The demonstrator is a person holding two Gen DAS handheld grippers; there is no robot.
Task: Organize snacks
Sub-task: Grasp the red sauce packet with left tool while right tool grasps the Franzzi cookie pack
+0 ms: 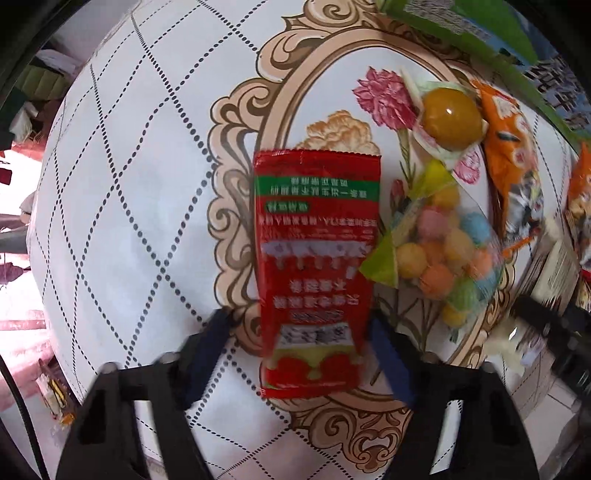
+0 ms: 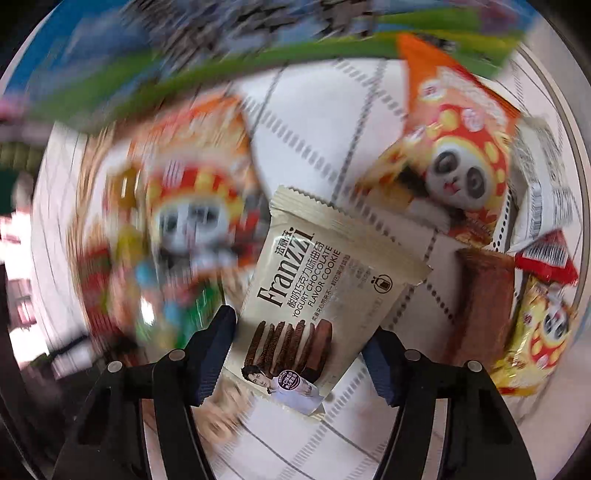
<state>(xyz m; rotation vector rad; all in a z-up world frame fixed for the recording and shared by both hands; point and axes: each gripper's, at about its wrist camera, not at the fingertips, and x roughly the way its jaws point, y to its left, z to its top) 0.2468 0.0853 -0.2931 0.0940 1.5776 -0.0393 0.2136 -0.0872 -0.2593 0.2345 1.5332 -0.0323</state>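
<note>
Snacks lie under both our grippers on a round table (image 1: 122, 206) whose white cloth carries a dotted diamond grid and, toward its middle, an ornate beige oval frame with printed flowers.

Our left gripper (image 1: 300, 354) points down at a red sachet (image 1: 317, 266) that lies flat across the frame's border. The sachet's lower half sits between the two blue-padded fingers (image 1: 389, 362); the right pad is at its edge, the left one stands a little off it, so we see the jaws apart, not pressing. Just beside the sachet, further in, lie a clear bag of coloured balls (image 1: 447, 251), a wrapped yellow-brown sweet (image 1: 451, 118) and an orange packet (image 1: 511, 166), with a green-edged box (image 1: 480, 33) at the far edge of the table. Beyond the table's near edge we see pale floor and some blurred clutter.

Our right gripper (image 2: 303, 354) points down over a cream Franzzi cookie pack (image 2: 317, 291), tilted on the cloth. Its lower part lies between the pads (image 2: 216, 354); whether they touch it we cannot tell, though a gap shows on the right. Around it lie a blurred panda packet (image 2: 192, 199), another panda packet (image 2: 458, 147), a brown bar (image 2: 480, 299) and a yellow packet (image 2: 543, 332) by the table's rim.
</note>
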